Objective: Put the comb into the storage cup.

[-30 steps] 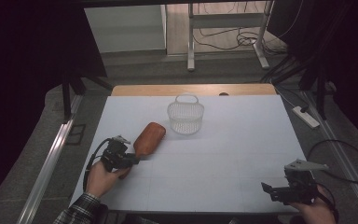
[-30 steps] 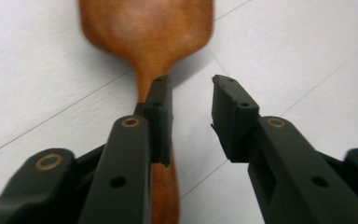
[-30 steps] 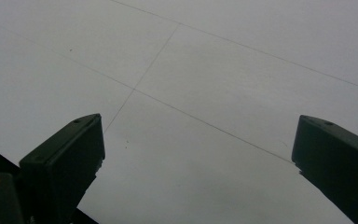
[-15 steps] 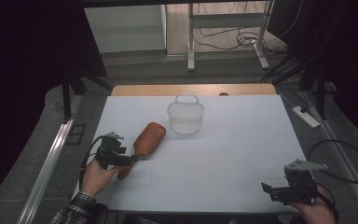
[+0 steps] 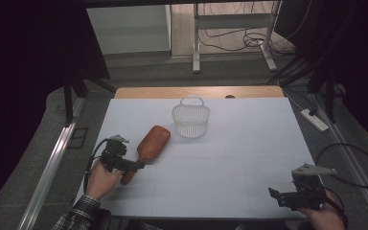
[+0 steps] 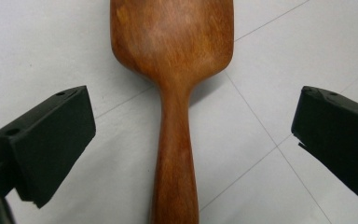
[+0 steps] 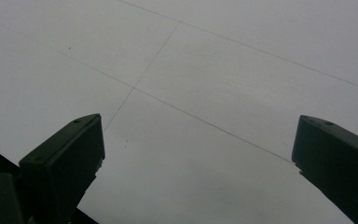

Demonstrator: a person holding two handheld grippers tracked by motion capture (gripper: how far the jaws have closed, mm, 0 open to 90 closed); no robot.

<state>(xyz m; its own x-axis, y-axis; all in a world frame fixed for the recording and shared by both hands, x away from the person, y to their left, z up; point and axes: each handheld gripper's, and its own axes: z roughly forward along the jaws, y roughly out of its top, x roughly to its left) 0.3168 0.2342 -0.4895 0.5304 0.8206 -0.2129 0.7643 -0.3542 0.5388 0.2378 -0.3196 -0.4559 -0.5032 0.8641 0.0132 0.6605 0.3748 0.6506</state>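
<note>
A brown wooden paddle (image 5: 153,140) lies flat on the white table (image 5: 239,158), handle toward the person. My left gripper (image 5: 133,166) sits at the handle end, held by a hand. In the left gripper view the handle (image 6: 175,154) runs up between the two black jaws, which stand wide apart and do not touch it. These jaws have just been opening, so the left gripper (image 6: 191,109) is open. My right gripper (image 5: 281,196) rests near the front right edge. It is open over bare table (image 7: 223,65), with nothing between its fingers (image 7: 70,144).
A white wire basket (image 5: 190,120) with a handle stands upright behind the paddle, near the table's middle back. A wooden strip (image 5: 196,91) borders the far edge. Cables trail from both grippers. A power strip (image 5: 315,120) lies on the floor at the right.
The left gripper's jaws have spread apart from the paddle's handle. The paddle stays flat in the same spot. Neither hand has shifted.
</note>
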